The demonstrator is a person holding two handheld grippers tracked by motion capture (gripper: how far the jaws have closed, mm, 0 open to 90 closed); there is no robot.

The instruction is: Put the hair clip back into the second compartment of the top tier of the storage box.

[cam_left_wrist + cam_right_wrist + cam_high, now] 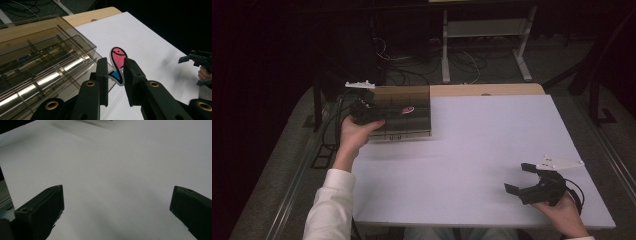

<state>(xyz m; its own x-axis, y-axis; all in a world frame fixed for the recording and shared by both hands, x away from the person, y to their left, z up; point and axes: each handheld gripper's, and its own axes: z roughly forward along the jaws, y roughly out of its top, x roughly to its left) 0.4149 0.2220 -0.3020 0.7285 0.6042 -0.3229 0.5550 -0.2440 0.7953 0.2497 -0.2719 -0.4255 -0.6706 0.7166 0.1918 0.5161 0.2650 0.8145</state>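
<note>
**Fish cutout pinched above the organizer box**

You had the left gripper [115, 75] pinching a flat fish cutout [118, 62], pink in the body with a blue tail and a white border. Its fingers [102, 72] pressed on the tail end, so the head stood up and clear between them. In the high view the fish [407, 109] hung over the smoked, see-through organizer box [412, 120] at the far left of the white desk [472, 150], and whether it touched the box I could not tell.

The piece looked thin, light and fairly stiff, like card or foam board. I judged that a narrow hold on the tail would let it swivel or slip, and that hard pressure could crease it; a grip nearer the waist, flat face to the pads, would have steadied it. The box walls and dividers looked rigid and smooth, likely to catch a tilted edge.

Your right gripper [524, 180] rested near the desk's right front corner, well apart from the box, its fingers [45, 205] spread wide with nothing between them.

Glare and dark tint hid the box's compartments, and your left hand [354, 132] covered its near left corner.
</note>
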